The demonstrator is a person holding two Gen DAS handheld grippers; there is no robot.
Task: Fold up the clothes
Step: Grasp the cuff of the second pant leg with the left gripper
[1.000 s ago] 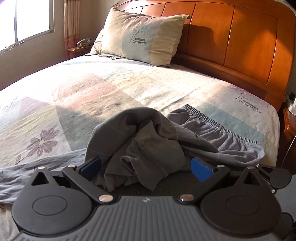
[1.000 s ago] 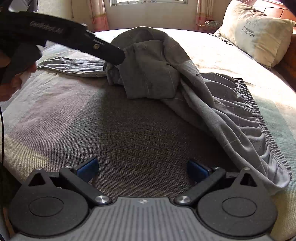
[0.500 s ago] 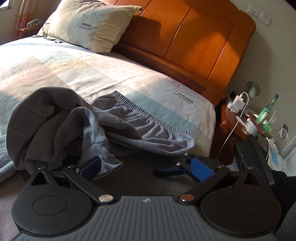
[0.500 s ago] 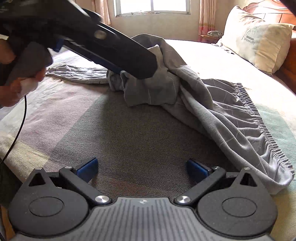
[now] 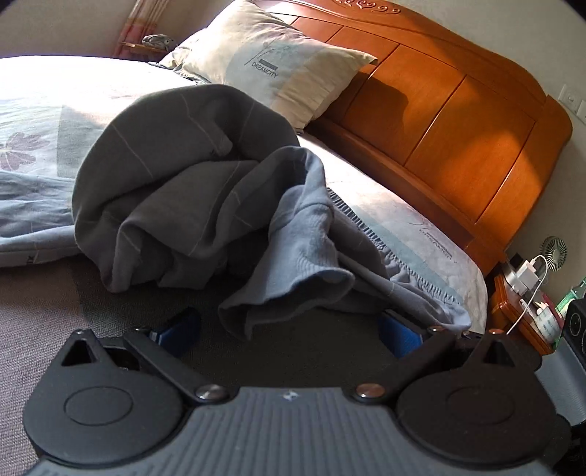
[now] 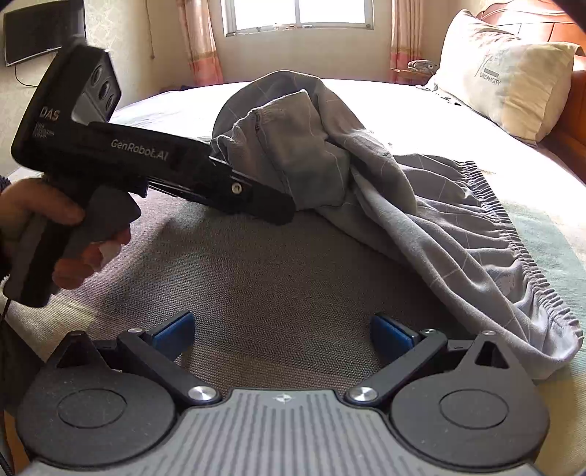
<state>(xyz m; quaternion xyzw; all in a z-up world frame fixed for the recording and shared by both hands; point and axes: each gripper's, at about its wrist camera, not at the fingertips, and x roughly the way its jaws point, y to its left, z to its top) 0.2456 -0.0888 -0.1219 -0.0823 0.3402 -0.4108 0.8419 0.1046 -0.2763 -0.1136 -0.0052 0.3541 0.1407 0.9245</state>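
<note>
Grey trousers (image 5: 190, 190) with an elastic waistband lie bunched in a heap on the bed; they also show in the right wrist view (image 6: 329, 161). My left gripper (image 5: 289, 329) is open, low over the bed, with a fold of the trousers hanging between its blue pads (image 5: 179, 326). In the right wrist view the left gripper (image 6: 271, 212) reaches in from the left and touches the heap's near side. My right gripper (image 6: 282, 329) is open and empty over bare bedspread, just in front of the trousers, with the waistband (image 6: 512, 249) to its right.
A pillow (image 5: 278, 69) leans on the wooden headboard (image 5: 457, 110). A nightstand (image 5: 527, 311) with chargers and a small fan stands past the bed's right edge. The window (image 6: 296, 14) is beyond the far side of the bed. Patterned bedspread (image 6: 274, 278) surrounds the heap.
My left gripper swung to the right toward the nightstand, then back left and closer to the heap; the fold now hangs between its fingers. My right gripper has barely moved.
</note>
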